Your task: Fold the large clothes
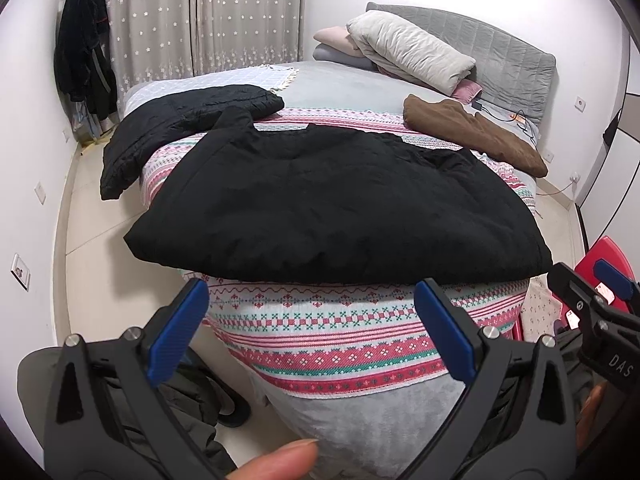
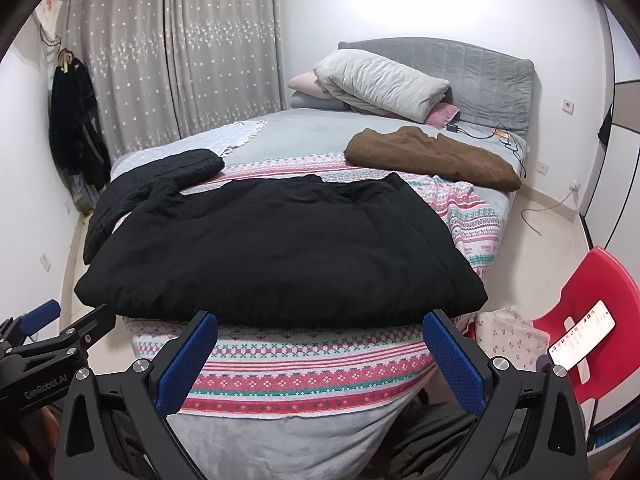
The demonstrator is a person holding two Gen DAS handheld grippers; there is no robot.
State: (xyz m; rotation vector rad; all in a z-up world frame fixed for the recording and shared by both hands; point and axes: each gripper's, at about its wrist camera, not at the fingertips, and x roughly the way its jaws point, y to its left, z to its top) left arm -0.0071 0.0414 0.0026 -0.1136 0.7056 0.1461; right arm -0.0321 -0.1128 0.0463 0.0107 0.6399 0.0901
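the black jacket (image 1: 340,204) lies spread flat on the patterned blanket (image 1: 320,340) at the foot of the bed (image 2: 312,128), one sleeve out to its left. the left claw (image 1: 316,328) and right claw (image 2: 320,360) hover just short of its hem, jaws apart, gripping nothing.

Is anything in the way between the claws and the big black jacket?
Nothing visible. The left claw and right claw hang open just short of the black jacket, with only the patterned blanket showing between them.
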